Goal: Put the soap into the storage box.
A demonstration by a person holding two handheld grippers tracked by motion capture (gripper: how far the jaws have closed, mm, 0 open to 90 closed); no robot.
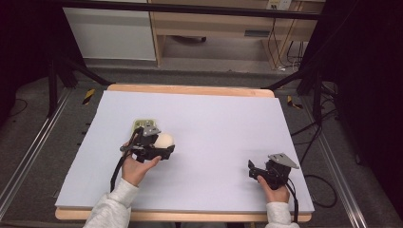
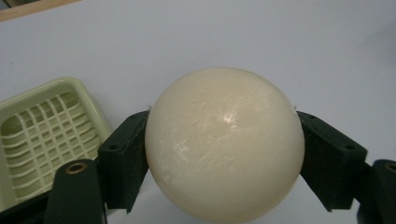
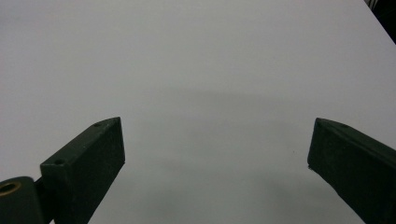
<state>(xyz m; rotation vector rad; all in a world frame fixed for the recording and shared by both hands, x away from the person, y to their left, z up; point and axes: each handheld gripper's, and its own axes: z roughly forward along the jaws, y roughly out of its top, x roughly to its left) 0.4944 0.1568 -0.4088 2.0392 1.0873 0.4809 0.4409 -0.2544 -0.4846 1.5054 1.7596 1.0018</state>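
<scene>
Ball (image 2: 224,144) is the one item held: a smooth, cream-white sphere with a faint gloss, fine scratches and a small highlight near its top. It is clamped between the two black jaws of the left gripper (image 2: 224,154), one jaw pressed against each side, and in the high view it is seen at the left-middle of the table (image 1: 214,118), on the pale lilac sheet that covers the wooden top. One ball is counted.

Just beside it, on the far left side, one pale green tray (image 2: 42,135) is seen, rectangular with rounded corners and a slotted grid floor; whether ball and tray touch cannot be told.

Two grippers are counted, one in each hand. The right gripper (image 3: 215,154) is held near the table's front right corner, well apart from the ball, its jaws spread wide with only bare sheet between them.
</scene>
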